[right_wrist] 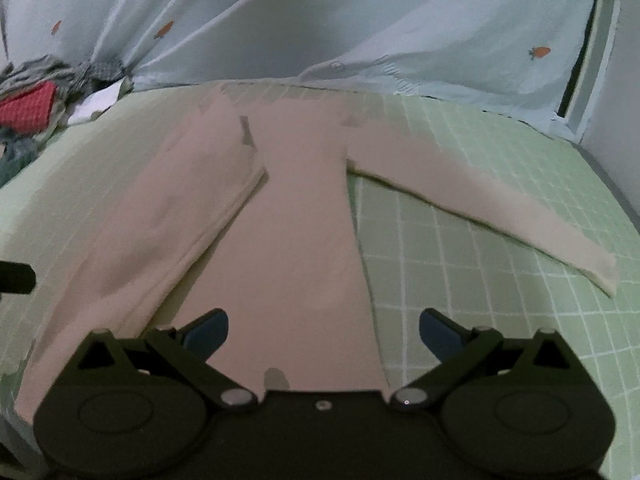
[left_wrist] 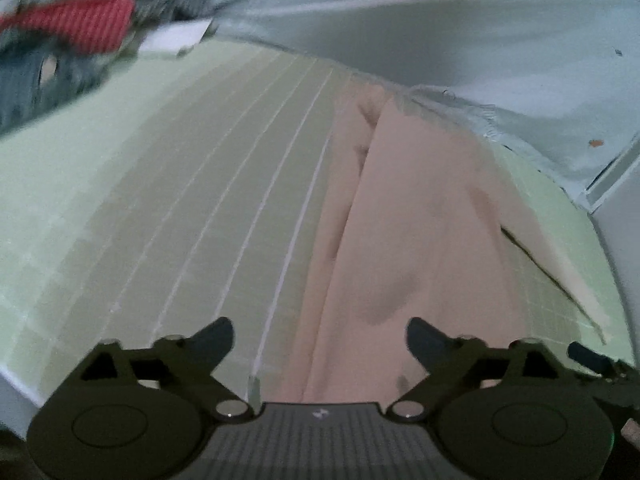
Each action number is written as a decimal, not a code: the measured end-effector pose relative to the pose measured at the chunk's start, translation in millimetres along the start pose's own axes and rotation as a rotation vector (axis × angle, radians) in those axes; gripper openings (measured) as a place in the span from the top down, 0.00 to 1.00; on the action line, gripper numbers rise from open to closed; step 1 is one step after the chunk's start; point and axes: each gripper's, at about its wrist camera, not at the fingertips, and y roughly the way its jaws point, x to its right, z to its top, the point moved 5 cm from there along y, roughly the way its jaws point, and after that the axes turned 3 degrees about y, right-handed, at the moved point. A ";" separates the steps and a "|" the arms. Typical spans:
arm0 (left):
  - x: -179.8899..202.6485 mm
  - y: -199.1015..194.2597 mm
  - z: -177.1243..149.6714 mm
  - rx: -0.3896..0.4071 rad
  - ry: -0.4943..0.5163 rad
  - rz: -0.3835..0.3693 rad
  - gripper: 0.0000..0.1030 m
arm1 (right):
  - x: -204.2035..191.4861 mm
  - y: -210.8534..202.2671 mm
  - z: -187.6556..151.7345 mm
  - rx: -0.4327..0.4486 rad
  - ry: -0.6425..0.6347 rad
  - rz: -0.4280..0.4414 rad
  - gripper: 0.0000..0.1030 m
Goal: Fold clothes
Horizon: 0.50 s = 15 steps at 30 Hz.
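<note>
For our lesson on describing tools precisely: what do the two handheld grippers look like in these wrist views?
Both look alike. The left gripper and the right gripper each have a black body with two round discs, angled black linkage arms joined by silver pivot pins, and dark blue-grey jaws. The left one's centre plate is ribbed grey with a small white mark; the right's is plain black with one screw.

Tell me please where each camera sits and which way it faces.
Left wrist: on the left gripper, facing down along its open fingers at the pink garment and green mat.
Right wrist: on the right gripper, open, facing down over the garment, one sleeve spread right.
Shared: garment, mat, pale sheet behind, red cloth far left.
</note>
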 end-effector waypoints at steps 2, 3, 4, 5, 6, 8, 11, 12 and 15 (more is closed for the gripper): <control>8.1 4.0 7.5 0.015 0.042 0.017 0.07 | 5.1 7.6 6.0 -0.004 0.011 0.000 0.00; 11.1 7.7 10.4 0.014 0.052 0.017 0.07 | 9.2 12.5 8.7 -0.010 0.026 -0.002 0.00; 14.1 11.5 13.3 0.012 0.063 0.016 0.07 | 13.7 17.6 11.3 -0.016 0.043 -0.005 0.00; 16.9 15.7 16.8 0.011 0.073 0.016 0.07 | 18.2 22.7 13.8 -0.023 0.060 -0.007 0.00; 19.4 21.0 21.4 0.008 0.082 0.017 0.07 | 22.7 27.8 16.4 -0.029 0.077 -0.010 0.00; 24.3 31.5 30.5 0.004 0.098 0.020 0.07 | 36.9 38.6 23.0 -0.031 0.120 -0.029 0.00; 33.5 52.5 48.0 -0.004 0.118 0.024 0.07 | 58.0 55.5 30.7 -0.036 0.182 -0.066 0.00; 36.8 59.7 54.0 -0.006 0.125 0.026 0.07 | 65.1 61.8 33.2 -0.040 0.201 -0.079 0.00; 45.1 86.0 73.6 -0.024 0.144 0.039 0.07 | 85.8 84.3 40.3 -0.063 0.267 -0.119 0.00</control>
